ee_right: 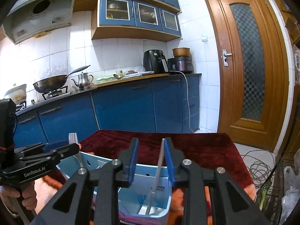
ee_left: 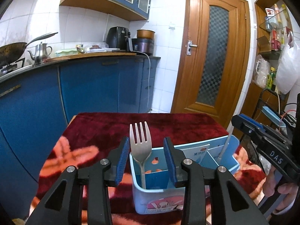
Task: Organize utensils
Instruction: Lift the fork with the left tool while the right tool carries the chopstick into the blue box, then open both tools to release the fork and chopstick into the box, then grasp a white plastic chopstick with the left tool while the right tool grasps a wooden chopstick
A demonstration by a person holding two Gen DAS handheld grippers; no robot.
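A light blue divided utensil holder (ee_left: pixel 159 202) stands on the dark red table cloth (ee_left: pixel 105 127). A metal fork (ee_left: pixel 141 146) stands upright in its near left compartment, tines up, between the jaws of my open left gripper (ee_left: pixel 148 161), untouched. A thin white utensil (ee_left: pixel 226 146) leans in a right compartment. In the right wrist view, my right gripper (ee_right: pixel 151 161) is open above the holder (ee_right: pixel 150 206); the white utensil (ee_right: pixel 155 180) rests against its right finger (ee_right: pixel 168 161). The other gripper shows at the left (ee_right: pixel 48 153).
Blue kitchen cabinets (ee_right: pixel 121 105) with a wok (ee_right: pixel 50 83), kettle (ee_right: pixel 83 80) and air fryer (ee_right: pixel 153 61) stand behind the table. A wooden door (ee_right: pixel 247 65) is at the right. Cables (ee_right: pixel 256 166) and a rack lie on the floor at the right.
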